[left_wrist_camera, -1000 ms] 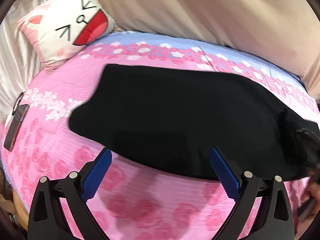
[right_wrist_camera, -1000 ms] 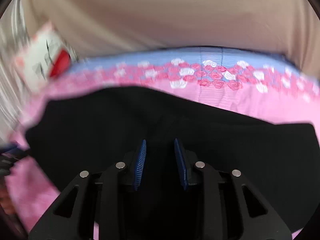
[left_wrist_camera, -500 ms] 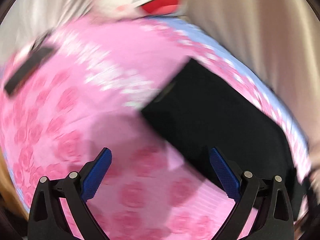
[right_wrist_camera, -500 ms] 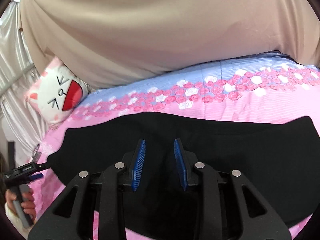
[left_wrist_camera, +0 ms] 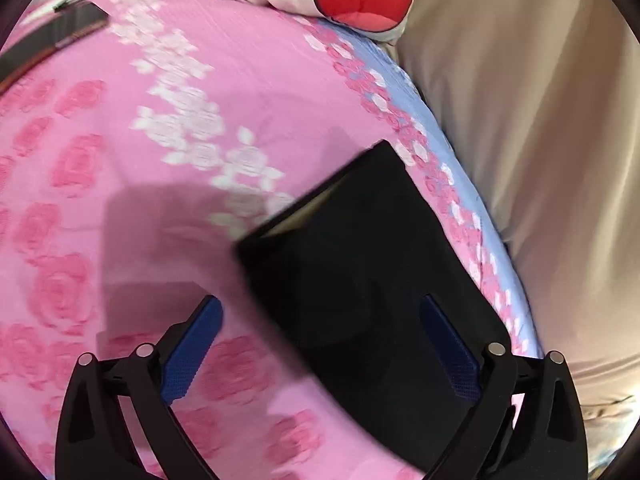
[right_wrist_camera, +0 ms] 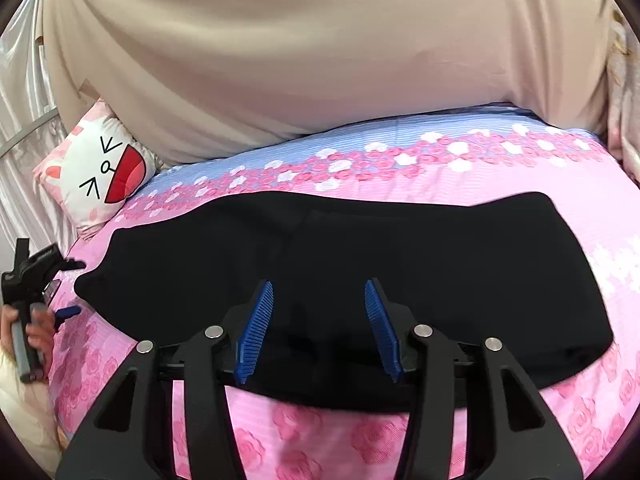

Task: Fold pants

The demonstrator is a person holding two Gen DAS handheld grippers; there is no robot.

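The black pants (right_wrist_camera: 360, 264) are lying flat in a long strip across the pink rose bed sheet (right_wrist_camera: 320, 440), cat pillow (right_wrist_camera: 100, 172) at the far left. The right gripper (right_wrist_camera: 318, 320) hangs over their near edge, its jaws opening with nothing pinched. The left gripper (left_wrist_camera: 320, 344) sits wide apart over the pants' left end, not clamping anything.

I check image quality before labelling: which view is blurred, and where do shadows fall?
Left wrist view: motion blur smears the bedsheet and the pants edge; a soft claw shadow lies on the sheet. Right wrist view: sharp and evenly lit, with strong fisheye bending; pants detail is lost in black.
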